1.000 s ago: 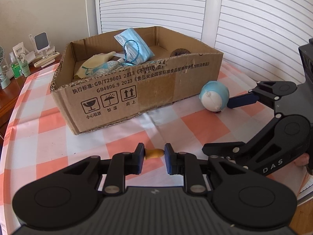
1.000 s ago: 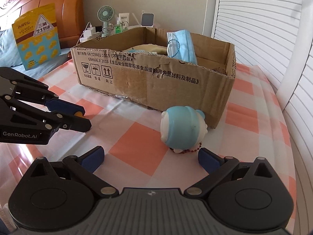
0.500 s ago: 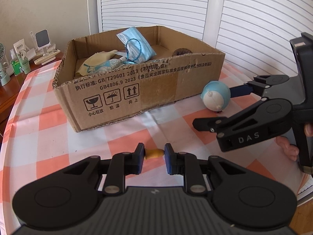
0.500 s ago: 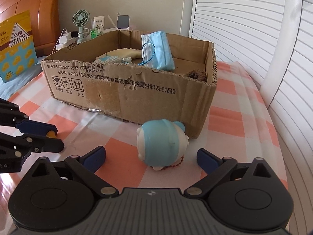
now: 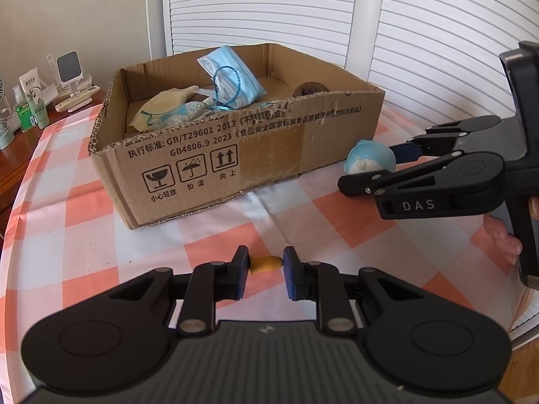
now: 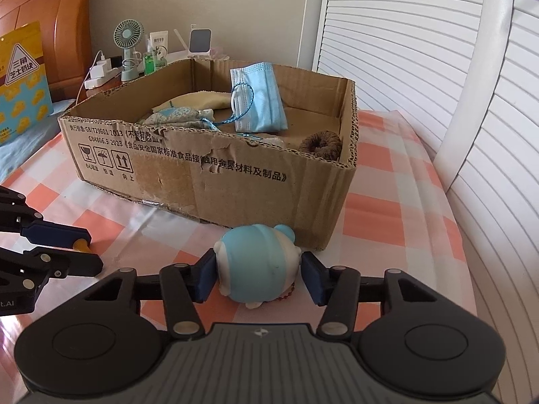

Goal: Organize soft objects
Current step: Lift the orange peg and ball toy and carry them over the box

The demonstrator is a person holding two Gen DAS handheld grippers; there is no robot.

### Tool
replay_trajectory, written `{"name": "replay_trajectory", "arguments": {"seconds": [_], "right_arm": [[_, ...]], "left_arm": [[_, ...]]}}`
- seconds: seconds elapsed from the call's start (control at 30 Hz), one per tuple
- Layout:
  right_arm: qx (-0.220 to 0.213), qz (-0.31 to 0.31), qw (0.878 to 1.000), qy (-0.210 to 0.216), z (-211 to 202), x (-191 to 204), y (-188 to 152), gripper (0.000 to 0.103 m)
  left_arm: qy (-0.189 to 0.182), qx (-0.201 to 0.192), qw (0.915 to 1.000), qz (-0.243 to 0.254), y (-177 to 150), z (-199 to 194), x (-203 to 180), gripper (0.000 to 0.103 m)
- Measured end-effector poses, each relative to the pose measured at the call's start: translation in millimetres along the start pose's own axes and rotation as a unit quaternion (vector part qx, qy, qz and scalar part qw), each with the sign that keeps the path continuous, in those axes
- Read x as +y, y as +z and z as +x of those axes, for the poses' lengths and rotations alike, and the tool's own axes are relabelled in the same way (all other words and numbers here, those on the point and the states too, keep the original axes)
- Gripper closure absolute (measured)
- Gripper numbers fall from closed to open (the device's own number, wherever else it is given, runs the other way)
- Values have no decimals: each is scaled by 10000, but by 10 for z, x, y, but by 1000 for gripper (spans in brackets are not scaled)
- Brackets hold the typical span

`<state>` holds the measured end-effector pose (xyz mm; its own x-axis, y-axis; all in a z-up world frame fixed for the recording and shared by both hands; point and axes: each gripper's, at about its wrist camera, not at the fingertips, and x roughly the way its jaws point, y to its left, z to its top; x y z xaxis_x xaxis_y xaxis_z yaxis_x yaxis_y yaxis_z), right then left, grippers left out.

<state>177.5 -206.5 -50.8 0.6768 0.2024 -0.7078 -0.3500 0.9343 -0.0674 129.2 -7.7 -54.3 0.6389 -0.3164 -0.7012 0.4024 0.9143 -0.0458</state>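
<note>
A blue and white plush toy [image 6: 257,264] lies on the checked tablecloth in front of the cardboard box [image 6: 215,175]. My right gripper [image 6: 258,276] has closed around it, both pads touching its sides; it also shows in the left wrist view [image 5: 370,161]. My left gripper [image 5: 265,269] is shut on a small orange soft piece [image 5: 266,264] low over the cloth. The box [image 5: 235,155] holds a blue face mask [image 5: 232,80], a patterned cloth [image 5: 168,107] and a brown hair tie [image 5: 310,89].
White slatted shutters [image 6: 421,67] stand behind and to the right. A side table at the back left holds a small fan [image 6: 126,50], bottles and a charger. A yellow snack bag [image 6: 20,80] leans at far left. The table's edge [image 5: 10,222] is at left.
My right gripper has moved forward to the plush toy and closed its jaws onto it. My left gripper stays shut on the orange piece, hardly moved.
</note>
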Motion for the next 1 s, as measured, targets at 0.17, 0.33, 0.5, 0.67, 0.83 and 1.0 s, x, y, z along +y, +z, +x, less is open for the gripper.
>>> {"name": "replay_trajectory", "arguments": {"seconds": [0.17, 0.33, 0.5, 0.67, 0.83, 1.0], "right_arm": [[-53, -86, 9999, 42, -144, 27, 9, 46], [-197, -189, 9996, 88, -391, 21, 71, 46], [-485, -271, 9983, 166, -671, -16, 194, 46], [-744, -276, 9968, 96, -816, -73, 357, 46], [-876, -229, 9959, 41, -815, -107, 495, 46], [-880, -230, 9959, -18, -703, -147, 665, 46]], "left_arm": [[-135, 16, 9999, 94, 30, -86, -11, 83], [-410, 10, 9990, 182, 164, -297, -1, 83], [-382, -346, 9979, 404, 475, -560, 6, 83], [-260, -801, 9950, 545, 882, -548, 57, 83], [-227, -1102, 9928, 404, 1144, -340, 105, 57], [236, -1598, 9862, 367, 996, -427, 132, 5]]}}
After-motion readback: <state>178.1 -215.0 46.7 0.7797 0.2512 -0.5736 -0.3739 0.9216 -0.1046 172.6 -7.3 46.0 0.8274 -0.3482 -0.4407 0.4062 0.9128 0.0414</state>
